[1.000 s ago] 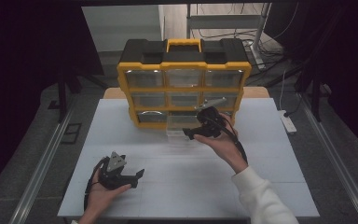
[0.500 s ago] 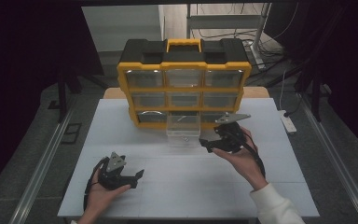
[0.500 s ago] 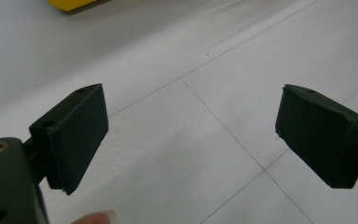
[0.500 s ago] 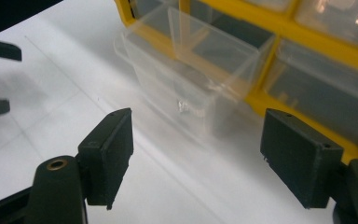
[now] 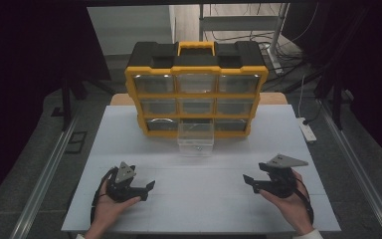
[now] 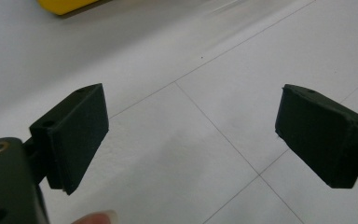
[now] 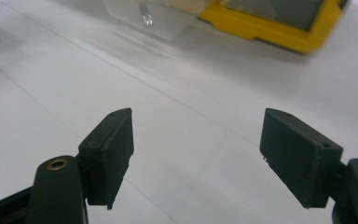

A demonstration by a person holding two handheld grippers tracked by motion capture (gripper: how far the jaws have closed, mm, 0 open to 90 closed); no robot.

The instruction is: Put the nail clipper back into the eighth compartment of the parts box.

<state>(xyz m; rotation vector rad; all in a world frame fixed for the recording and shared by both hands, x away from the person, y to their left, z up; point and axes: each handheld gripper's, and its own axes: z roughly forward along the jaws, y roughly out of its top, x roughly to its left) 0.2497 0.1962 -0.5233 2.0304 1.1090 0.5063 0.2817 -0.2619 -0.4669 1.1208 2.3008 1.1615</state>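
On the white table, the left gripper rests in a hand at 7 o'clock, jaws spread wide with nothing between them. At 12 o'clock stands a yellow-and-black organizer whose bottom-middle clear drawer is pulled out, with a small metal piece inside. The right gripper at 5 o'clock is likewise spread and empty.

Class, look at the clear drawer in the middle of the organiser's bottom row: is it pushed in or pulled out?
Pulled out. The clear drawer juts forward from the yellow organiser onto the white table, while its neighbours sit flush.
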